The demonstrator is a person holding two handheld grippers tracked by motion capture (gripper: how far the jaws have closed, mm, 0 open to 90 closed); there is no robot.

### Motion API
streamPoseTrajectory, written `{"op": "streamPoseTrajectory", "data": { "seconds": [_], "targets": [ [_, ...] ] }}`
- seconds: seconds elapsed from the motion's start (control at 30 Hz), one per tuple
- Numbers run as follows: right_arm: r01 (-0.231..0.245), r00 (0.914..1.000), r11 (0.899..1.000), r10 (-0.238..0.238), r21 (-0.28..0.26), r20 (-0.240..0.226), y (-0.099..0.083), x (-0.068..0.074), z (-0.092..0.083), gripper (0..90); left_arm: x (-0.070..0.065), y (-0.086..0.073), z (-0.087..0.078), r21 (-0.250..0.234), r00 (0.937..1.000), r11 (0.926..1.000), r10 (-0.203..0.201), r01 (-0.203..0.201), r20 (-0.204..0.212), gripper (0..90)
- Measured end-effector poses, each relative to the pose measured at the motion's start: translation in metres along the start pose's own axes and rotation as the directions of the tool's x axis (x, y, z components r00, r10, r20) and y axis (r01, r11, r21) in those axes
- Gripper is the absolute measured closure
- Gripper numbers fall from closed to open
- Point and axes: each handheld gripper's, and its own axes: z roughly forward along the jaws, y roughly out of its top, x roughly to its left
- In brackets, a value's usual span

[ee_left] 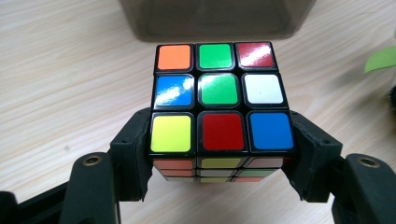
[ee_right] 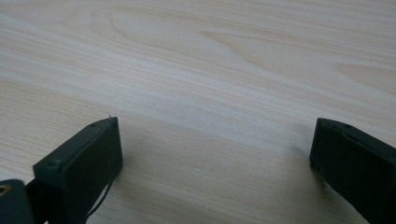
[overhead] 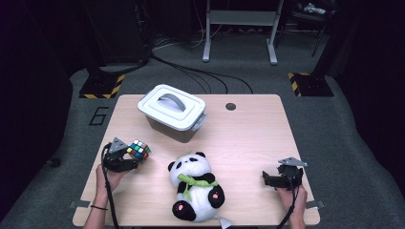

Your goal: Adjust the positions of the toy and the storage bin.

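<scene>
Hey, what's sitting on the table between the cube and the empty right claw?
The plush panda lies between the cube and the right claw, as the high view shows.

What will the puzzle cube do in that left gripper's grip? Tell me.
The puzzle cube looks rigid, so it probably won't deform between the left gripper jaws. Its glossy stickers suggest it may slip. Flat faces make rolling unlikely.

Looking forward and down from above the near edge of the table (overhead: 248, 138) in the high view, close along the left jaws at the cube (ee_left: 222, 98) before the grey box (ee_left: 215, 18), shared with the high view, and low over bare tabletop from the right gripper view.
</scene>
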Motion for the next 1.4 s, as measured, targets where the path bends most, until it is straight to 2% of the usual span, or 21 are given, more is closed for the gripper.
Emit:
{"op": "streamPoseTrajectory", "data": {
  "seconds": [0.13, 0.27, 0.4, 0.5, 0.57, 0.63, 0.67, 0.7, 0.73, 0.8, 0.83, 0.87, 0.97, 1.03, 1.27, 1.3, 1.4],
  "targets": [
    [0.0, 1.0, 1.0, 0.0, 0.0, 0.0, 0.0, 0.0, 0.0, 1.6, 0.01, -0.005, -0.008, -0.007, 0.9987, 0.9996, -0.029, 0.029, -0.041, 34.4],
    [0.002, 1.0, 1.0, -0.002, 0.001, 0.0, 0.0, 0.0, 0.0, 1.6, 0.023, -0.012, -0.016, -0.018, 0.9925, 0.997, -0.077, 0.076, -0.095, 34.4],
    [0.001, 1.0, 1.0, -0.001, 0.001, 0.0, 0.0, 0.0, 0.0, 1.6, 0.034, -0.019, -0.021, -0.033, 0.9812, 0.9923, -0.123, 0.119, -0.149, 34.4],
    [0.002, 1.0, 1.0, -0.002, 0.001, 0.0, 0.0, 0.0, 0.0, 1.6, 0.042, -0.022, -0.024, -0.019, 0.973, 0.9894, -0.145, 0.144, -0.179, 34.4],
    [0.001, 1.0, 1.0, -0.001, 0.001, 0.0, 0.0, 0.0, 0.0, 1.6, 0.046, -0.025, -0.023, -0.026, 0.9646, 0.9867, -0.162, 0.16, -0.208, 34.4],
    [0.001, 1.0, 1.0, -0.001, 0.0, 0.001, 0.0, 0.0, 0.0, 1.6, 0.051, -0.028, -0.023, -0.013, 0.9602, 0.9843, -0.175, 0.176, -0.218, 34.4],
    [0.001, 1.0, 1.0, -0.001, 0.001, 0.0, 0.0, 0.0, 0.0, 1.6, 0.053, -0.03, -0.022, -0.018, 0.9553, 0.9817, -0.188, 0.189, -0.228, 34.4],
    [0.001, 1.0, 1.0, -0.001, 0.001, 0.0, 0.0, 0.0, 0.0, 1.6, 0.055, -0.031, -0.022, 0.003, 0.9558, 0.9812, -0.188, 0.193, -0.226, 34.4],
    [0.001, 1.0, 1.0, -0.001, 0.001, 0.0, 0.0, 0.0, 0.0, 1.6, 0.056, -0.032, -0.021, -0.006, 0.951, 0.9788, -0.2, 0.205, -0.236, 34.3],
    [0.001, 1.0, 1.0, -0.001, 0.001, 0.0, 0.0, 0.0, 0.0, 1.6, 0.06, -0.034, -0.019, 0.004, 0.9487, 0.978, -0.201, 0.209, -0.244, 34.4],
    [0.001, 1.0, 1.0, -0.001, 0.001, 0.001, 0.0, 0.0, 0.0, 1.6, 0.061, -0.035, -0.018, 0.005, 0.9447, 0.9765, -0.207, 0.215, -0.254, 34.3],
    [0.0, 1.0, 1.0, 0.0, 0.001, 0.0, 0.0, 0.0, 0.0, 1.6, 0.062, -0.036, -0.018, 0.022, 0.9449, 0.9759, -0.204, 0.217, -0.255, 34.4],
    [0.0, 1.0, 1.0, 0.0, 0.001, 0.001, 0.0, 0.0, 0.0, 1.6, 0.064, -0.038, -0.013, 0.024, 0.9429, 0.9745, -0.209, 0.223, -0.259, 34.3],
    [0.001, 1.0, 1.0, -0.001, 0.001, 0.0, 0.0, 0.0, 0.0, 1.6, 0.064, -0.039, -0.011, 0.045, 0.9431, 0.9728, -0.208, 0.227, -0.259, 34.3],
    [0.0, 1.0, 1.0, 0.0, 0.001, 0.001, 0.0, 0.0, 0.0, 1.7, 0.064, -0.039, -0.012, 0.044, 0.9421, 0.971, -0.216, 0.235, -0.256, 33.5],
    [0.001, 1.0, 1.0, -0.001, 0.001, 0.001, 0.0, 0.0, 0.0, 1.7, 0.064, -0.039, -0.012, 0.03, 0.9393, 0.9722, -0.216, 0.232, -0.266, 29.5],
    [0.001, 1.0, 1.0, -0.001, 0.001, 0.001, 0.0, 0.0, 0.0, 1.7, 0.063, -0.036, -0.018, 0.03, 0.9383, 0.9726, -0.214, 0.23, -0.272, 19.6]
  ]
}}
